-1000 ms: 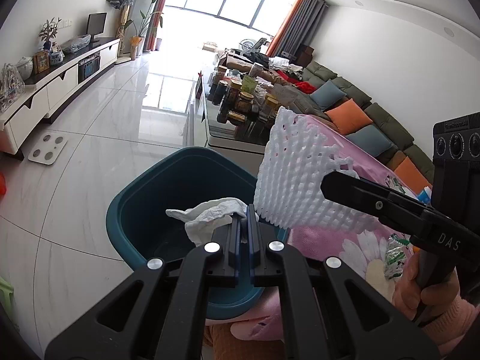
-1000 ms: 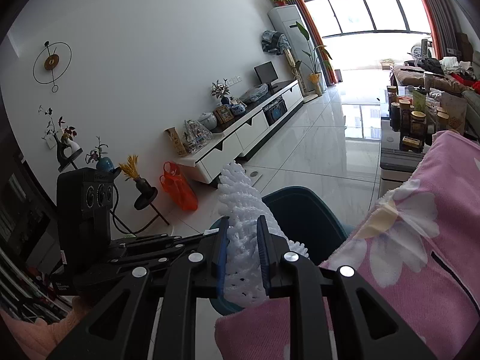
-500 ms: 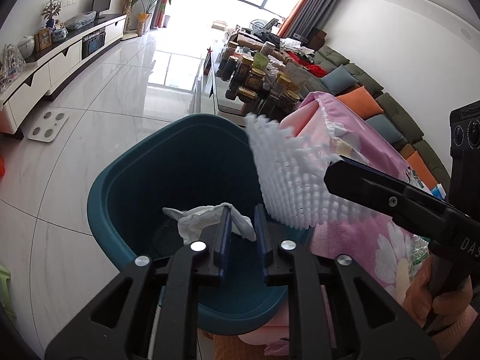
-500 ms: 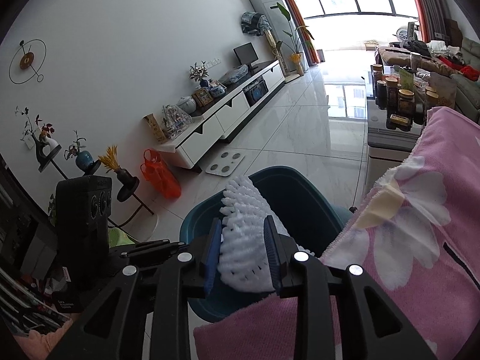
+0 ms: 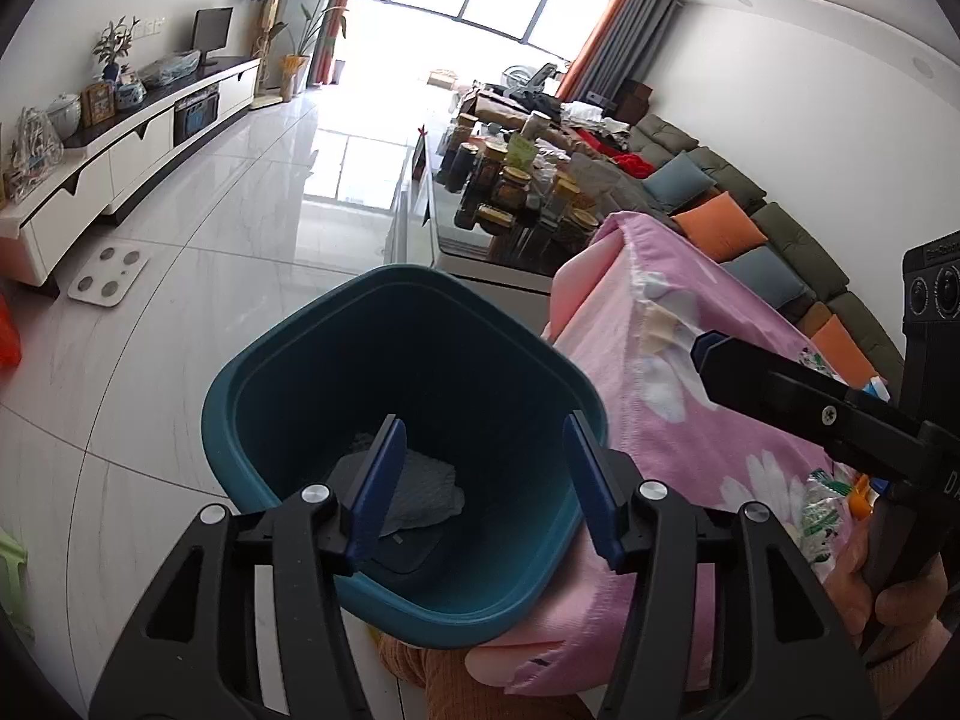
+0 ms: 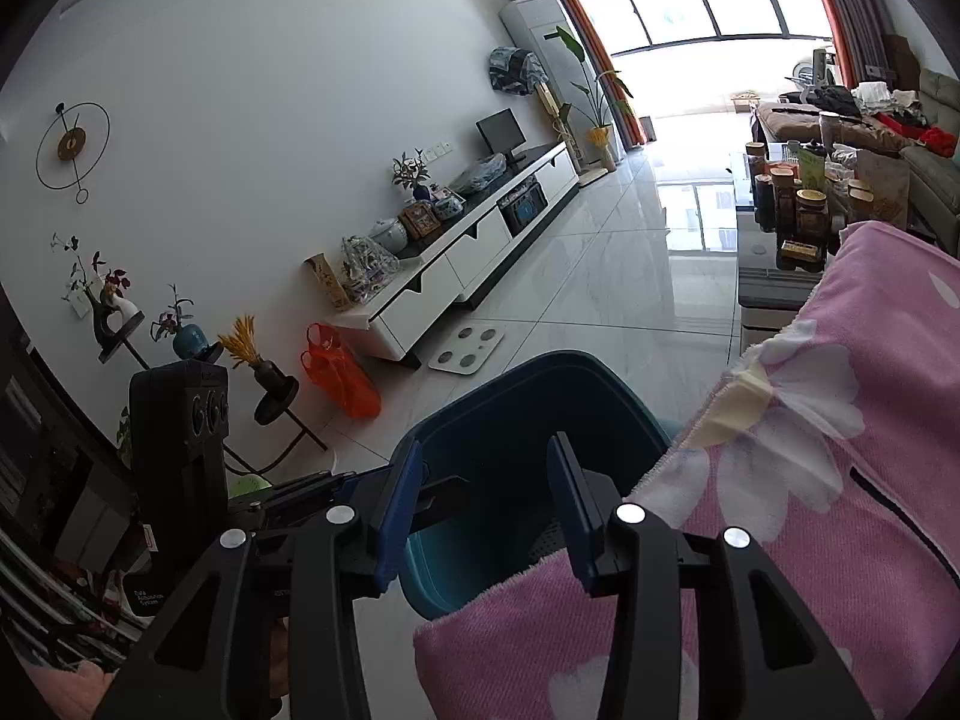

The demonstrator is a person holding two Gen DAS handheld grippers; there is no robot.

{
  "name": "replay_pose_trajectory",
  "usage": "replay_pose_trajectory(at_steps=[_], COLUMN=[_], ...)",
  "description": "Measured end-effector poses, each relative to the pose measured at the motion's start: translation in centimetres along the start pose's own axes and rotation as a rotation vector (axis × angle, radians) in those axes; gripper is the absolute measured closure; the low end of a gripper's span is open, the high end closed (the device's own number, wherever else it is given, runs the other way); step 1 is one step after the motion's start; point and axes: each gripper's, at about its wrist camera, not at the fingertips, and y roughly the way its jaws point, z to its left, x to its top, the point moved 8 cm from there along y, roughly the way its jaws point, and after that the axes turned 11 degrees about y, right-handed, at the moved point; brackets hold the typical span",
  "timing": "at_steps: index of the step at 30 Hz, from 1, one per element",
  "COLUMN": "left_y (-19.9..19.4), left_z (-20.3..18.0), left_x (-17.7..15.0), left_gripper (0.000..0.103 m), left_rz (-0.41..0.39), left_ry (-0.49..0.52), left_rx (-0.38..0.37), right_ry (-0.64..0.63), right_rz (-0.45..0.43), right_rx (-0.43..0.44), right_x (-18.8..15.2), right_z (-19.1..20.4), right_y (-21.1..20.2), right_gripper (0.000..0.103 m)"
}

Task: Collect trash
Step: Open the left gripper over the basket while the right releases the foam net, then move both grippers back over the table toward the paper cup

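A teal trash bin stands on the floor beside the pink flowered cloth. White foam netting and tissue lie at its bottom. My left gripper is open and empty just above the bin's mouth. My right gripper is open and empty over the bin's near rim, at the cloth's edge. The right gripper's fingers show at the right of the left wrist view.
A snack wrapper lies on the cloth by the holding hand. A glass table with several jars stands behind the bin. A white TV cabinet, a floor scale and an orange bag line the tiled floor.
Both grippers opened. The tissue from the left gripper and the foam netting from the right one dropped into the bin.
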Motion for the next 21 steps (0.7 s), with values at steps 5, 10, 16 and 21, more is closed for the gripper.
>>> replay_pose_trajectory(at_steps=[5,10,16,21], left_y=[-1.7,-1.2,0.6,1.9], left_z=[-5.9,-13.3,-19.5,-22.7], left_x=[0.1,-0.9,-3.4,-4.5], left_gripper=[0.041,0.036,0.034,0.033], left_rz=[-0.032,-0.01,0.058,0.096], left_ry=[0.1,0.196,0.276,0.305], left_rx=[-0.128,-0.294,-0.409,-0.447], right_ry=[-0.05,-0.028,0.075,0.203], right_rz=[-0.063,-0.14,-0.248,-0.325], right_rx=[0.01,-0.046,-0.192,-0.323], right_x=[-0.2,-0.6,-2.6,-5.5], right_z=[0.1,-2.5,-8.5,-14.2], right_y=[-4.8,-10.3,-17.8,-24.1], right_gripper=[0.055,0.055,0.054,0.054])
